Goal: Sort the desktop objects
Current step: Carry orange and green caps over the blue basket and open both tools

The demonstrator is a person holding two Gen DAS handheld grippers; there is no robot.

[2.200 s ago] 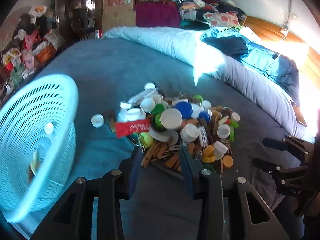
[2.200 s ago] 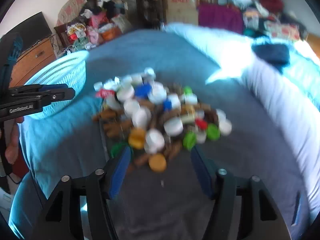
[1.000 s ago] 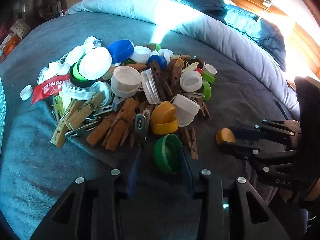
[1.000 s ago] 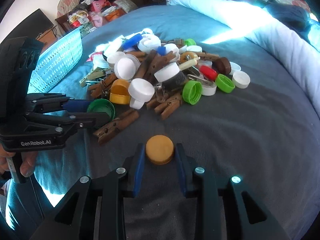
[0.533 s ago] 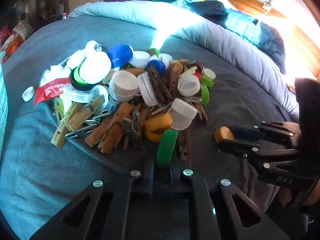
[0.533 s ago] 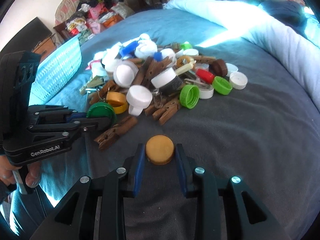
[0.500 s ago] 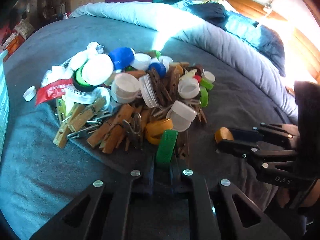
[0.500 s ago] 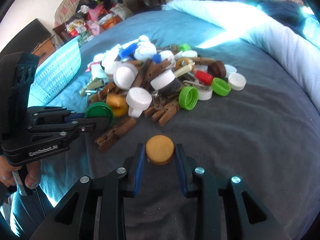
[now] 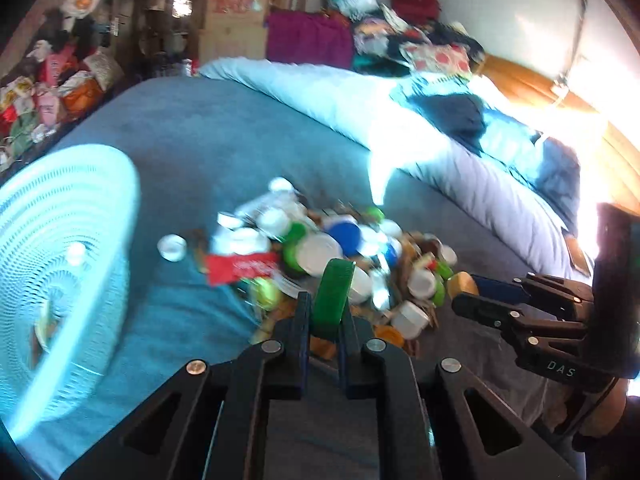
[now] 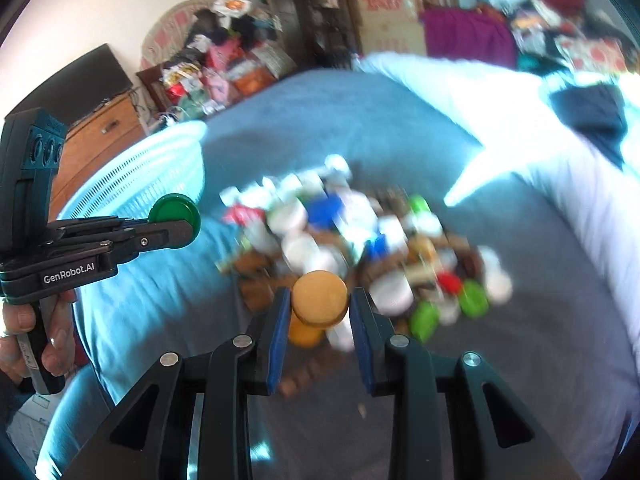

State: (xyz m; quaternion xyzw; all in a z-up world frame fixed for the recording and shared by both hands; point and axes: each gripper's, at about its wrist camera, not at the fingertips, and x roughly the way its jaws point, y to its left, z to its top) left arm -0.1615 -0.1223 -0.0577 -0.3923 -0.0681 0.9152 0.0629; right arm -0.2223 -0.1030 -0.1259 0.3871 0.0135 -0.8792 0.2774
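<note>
caps and clothespins make up the mixed pile (image 9: 340, 264) at mid frame in both views, lying on the blue blanket (image 9: 208, 148).

nearest, low centre of the left wrist view, the left gripper (image 9: 325, 320) is clamped edge-on across a green cap (image 9: 333, 296), one pad on each flat face. low centre of the right wrist view, the right gripper (image 10: 316, 316) is clamped on an orange cap (image 10: 319, 300), pads on opposite sides of its rim. both caps are clear of the pile.

handling, as judged: caps are light, rigid, smooth plastic. a rim-to-rim grip seats more surely than a face grip; the edge-on green cap may pivot or slip if jolted. clothespins appear to be wood with a metal spring; take hold across the long flat sides. strong blur prevents finer reading of single items in the pile.

beyond the pile, at left of the left wrist view, a pale blue mesh basket (image 9: 60, 280) stands tilted on the blanket, with a few small items inside. it is the probable drop point.

farthest, a folded duvet (image 9: 360, 112) crosses the upper frame.
</note>
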